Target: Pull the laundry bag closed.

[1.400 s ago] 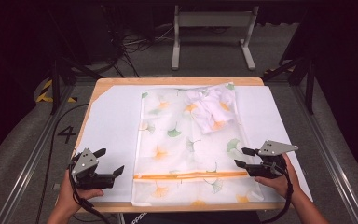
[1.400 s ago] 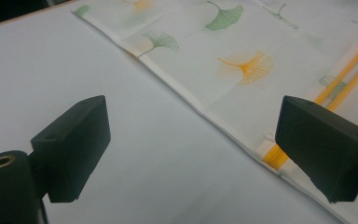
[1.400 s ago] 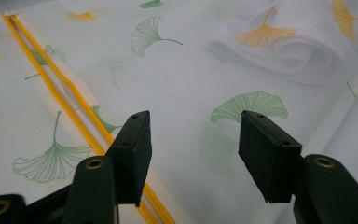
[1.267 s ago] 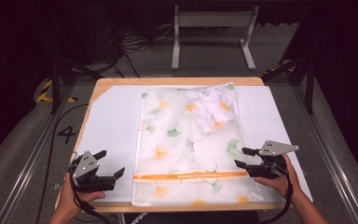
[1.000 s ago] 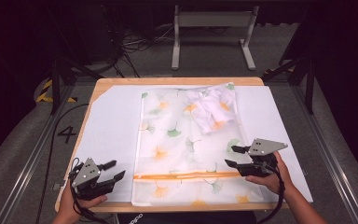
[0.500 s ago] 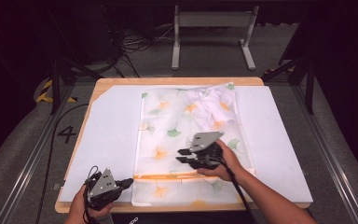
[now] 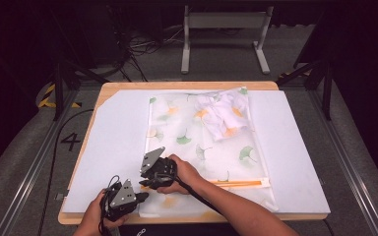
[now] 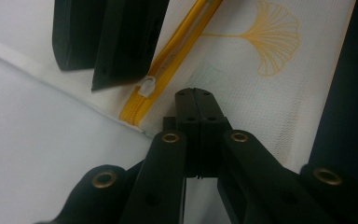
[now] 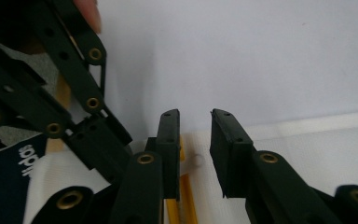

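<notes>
Taking the mesh bag (image 7: 204, 147) as the landmark, the left gripper (image 7: 128, 196) sits at the bag's near left corner, held low in the person's left hand (image 7: 98, 214) at the table's front edge. In the left gripper view its jaws are pressed together on the bag's white fabric just beside the closed end of the orange zipper (image 8: 168, 60); whether fabric is actually pinched between them cannot be told.

Just right of it, the right gripper (image 7: 150, 179) lies over the bag's near left part, the right forearm (image 7: 236, 209) crossing the bag's front edge diagonally from the lower right. Its jaws stand slightly apart, straddling the zipper's white pull tab (image 9: 196, 161), with nothing clamped; in the left gripper view they hang just above that tab (image 8: 147, 86).

The bag, printed with ginkgo leaves, lies flat on a white sheet (image 7: 113, 137) covering the wooden table (image 7: 187, 85). A bundled white garment (image 7: 221, 113) rests inside the bag's far right corner, well apart from both grippers. Beyond the table's far edge stands a grey metal frame (image 7: 224, 29)
</notes>
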